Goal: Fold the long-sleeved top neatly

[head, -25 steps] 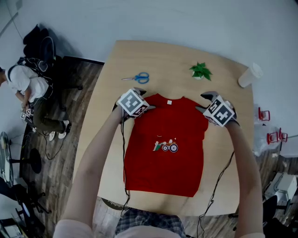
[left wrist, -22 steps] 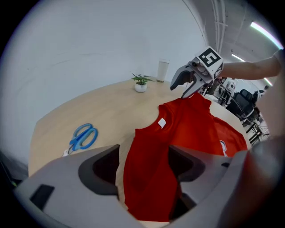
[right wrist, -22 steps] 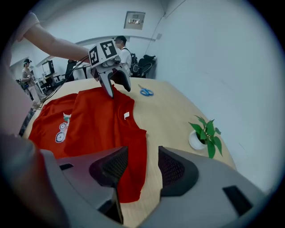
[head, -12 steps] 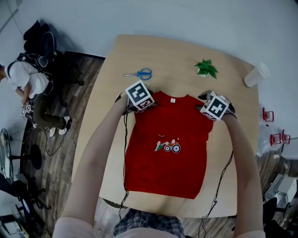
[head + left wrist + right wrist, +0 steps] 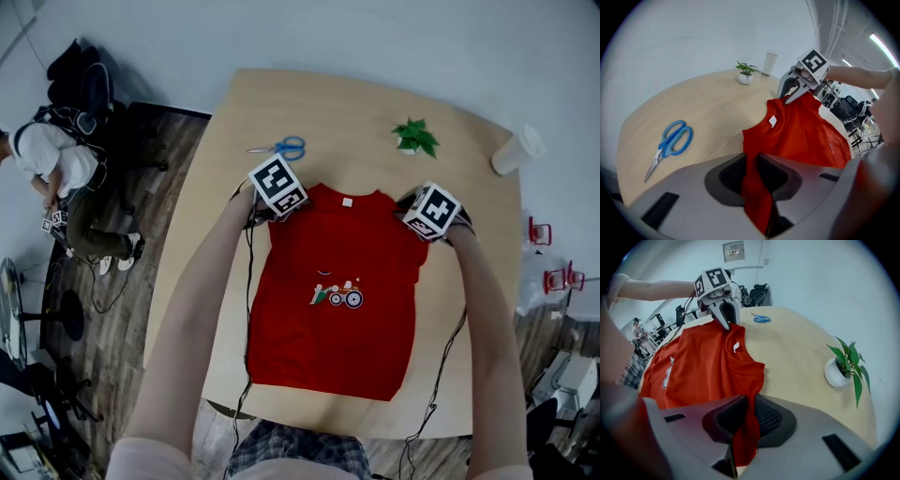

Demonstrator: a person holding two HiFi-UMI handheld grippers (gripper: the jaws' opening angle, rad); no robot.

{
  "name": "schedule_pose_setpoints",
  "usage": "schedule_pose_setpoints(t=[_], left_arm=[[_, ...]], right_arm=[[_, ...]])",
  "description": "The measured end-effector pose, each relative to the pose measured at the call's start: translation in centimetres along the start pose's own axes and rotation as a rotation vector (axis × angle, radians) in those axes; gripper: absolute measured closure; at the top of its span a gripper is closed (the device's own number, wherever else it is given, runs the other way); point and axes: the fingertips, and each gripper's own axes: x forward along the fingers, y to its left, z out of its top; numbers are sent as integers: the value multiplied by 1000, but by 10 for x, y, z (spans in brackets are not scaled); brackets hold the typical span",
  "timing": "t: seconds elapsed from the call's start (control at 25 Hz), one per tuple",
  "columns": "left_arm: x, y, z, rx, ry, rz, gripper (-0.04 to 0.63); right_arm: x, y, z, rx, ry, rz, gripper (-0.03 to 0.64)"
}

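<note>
Pinching both shoulders is the step in hand: the red long-sleeved top (image 5: 337,309) lies flat at the middle of the wooden table (image 5: 328,103), collar toward 12 o'clock and hem toward 6. The left gripper (image 5: 757,176) sits on the shoulder at the garment's 10 o'clock corner, the right gripper (image 5: 747,420) on the one at 2 o'clock. Each pair of jaws is closing, with a fold of red cloth clamped between the pads. No sleeve shows spread to either side, so they are probably tucked in. The next move seems to be raising both shoulders together and carrying them toward 6 o'clock to lay collar over hem, which calls for level, matched hands so the edges meet squarely. Scissors (image 5: 281,149) lie at 11 o'clock, a small plant (image 5: 415,138) at 1, well clear.
</note>
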Motion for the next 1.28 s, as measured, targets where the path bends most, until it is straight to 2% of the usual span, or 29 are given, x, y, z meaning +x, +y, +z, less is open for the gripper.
schedule_pose_setpoints(t=[0.16,0.32,0.52,0.64,0.8,0.96,1.28], left_arm=[[3,-5,-1,54,14,8,557],[-2,-6,1,78,15,20,569],[-20,12,22,65,-86,151,572],[-37,15,38,86,-132,210,572],[-63,-4,43,125,-166,198,572],[-97,-37,44,189,-210,169,572],[-147,-132,18,310,-264,105,572]], right_arm=[[1,2,-1,-41,14,-15,578],[-5,-2,0,-34,2,-49,584],[-27,-27,11,22,-61,-172,586],[-48,-35,22,18,-97,-232,586],[-76,-19,29,1,-131,-238,586],[-111,13,36,-66,-168,-229,586],[-169,110,30,-165,-254,-190,586]])
